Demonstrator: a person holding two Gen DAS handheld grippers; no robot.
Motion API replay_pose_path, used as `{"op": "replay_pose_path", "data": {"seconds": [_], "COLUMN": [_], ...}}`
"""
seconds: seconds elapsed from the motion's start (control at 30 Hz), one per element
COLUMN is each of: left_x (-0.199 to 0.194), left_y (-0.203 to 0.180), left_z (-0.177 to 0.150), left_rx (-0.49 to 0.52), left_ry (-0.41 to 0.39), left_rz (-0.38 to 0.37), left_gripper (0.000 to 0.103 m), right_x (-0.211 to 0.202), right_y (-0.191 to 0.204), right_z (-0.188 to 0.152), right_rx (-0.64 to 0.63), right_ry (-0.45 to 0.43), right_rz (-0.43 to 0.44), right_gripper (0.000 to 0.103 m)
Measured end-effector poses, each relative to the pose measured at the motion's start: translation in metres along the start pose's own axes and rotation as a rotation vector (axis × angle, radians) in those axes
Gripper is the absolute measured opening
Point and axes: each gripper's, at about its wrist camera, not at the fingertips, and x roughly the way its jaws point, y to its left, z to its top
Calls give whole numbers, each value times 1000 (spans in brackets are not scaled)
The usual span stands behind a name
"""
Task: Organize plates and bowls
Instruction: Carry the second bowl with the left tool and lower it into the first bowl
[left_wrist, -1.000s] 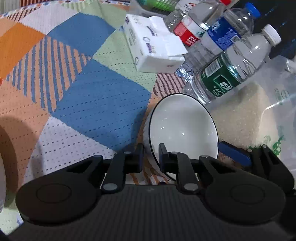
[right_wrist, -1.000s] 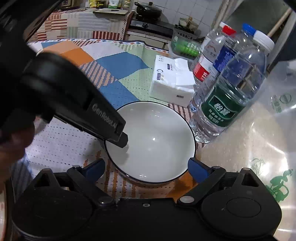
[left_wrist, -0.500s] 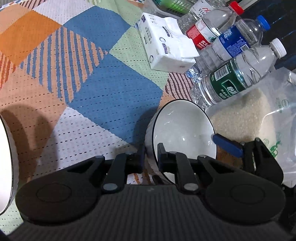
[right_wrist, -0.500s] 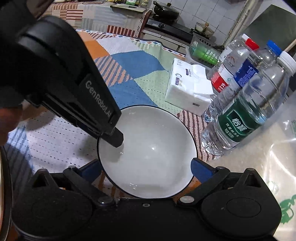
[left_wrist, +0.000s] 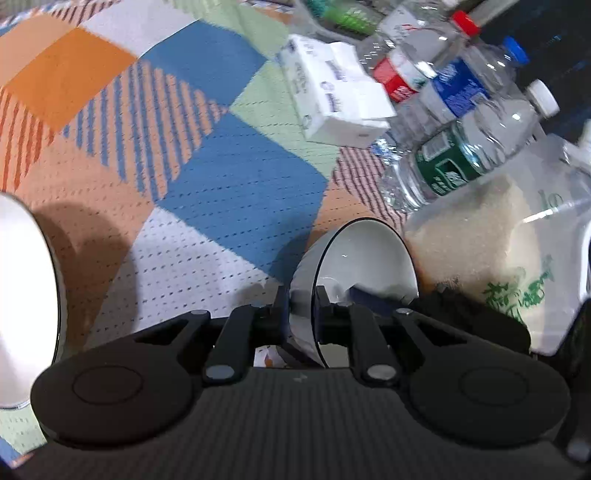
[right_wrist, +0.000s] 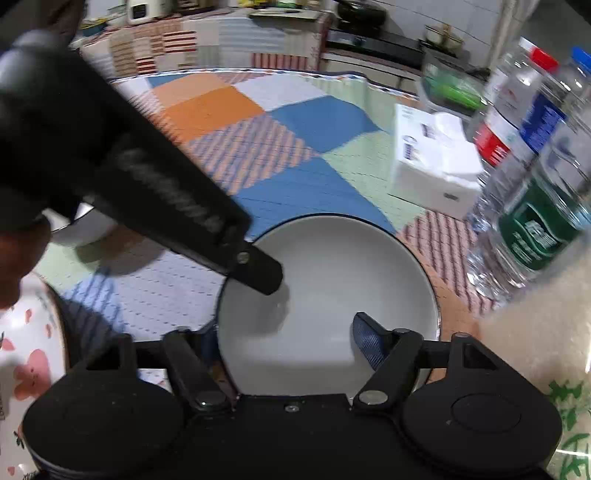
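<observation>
Left wrist view: patchwork tablecloth of orange, blue and green squares (left_wrist: 236, 173) fills the frame. Clear bag of rice (left_wrist: 498, 251) at 3 o'clock, green-label water bottle (left_wrist: 465, 155) at 2. White black-rimmed ceramic bowl (left_wrist: 365, 258), dead centre, tilted; left gripper (left_wrist: 301, 310) clenched on its rim. Right gripper (right_wrist: 288, 332) spread wide, one finger inside the bowl.

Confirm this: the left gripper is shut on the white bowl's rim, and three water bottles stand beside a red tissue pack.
One thing is off: the tissue pack is white, not red, as the left wrist view shows. The left gripper does pinch the white bowl by its rim, with three water bottles beside.
</observation>
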Motion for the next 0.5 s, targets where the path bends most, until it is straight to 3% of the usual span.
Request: {"op": "replay_pose_path", "data": {"seconds": [0.1, 0.17, 0.5], "left_x": [2, 2, 1], "left_y": [9, 14, 11], "left_z": [1, 1, -3], "left_rx": [-40, -35, 3], "left_ry": [2, -8, -25], "left_rz": [17, 25, 87], "left_gripper": [9, 8, 5], "right_x": [-4, -9, -58], "right_y": [11, 9, -18], "right_z": [0, -1, -13], "right_rx": [-32, -15, 115], "right_ry": [8, 5, -59], "right_rz": [-4, 2, 58], "right_gripper": [59, 70, 72]}}
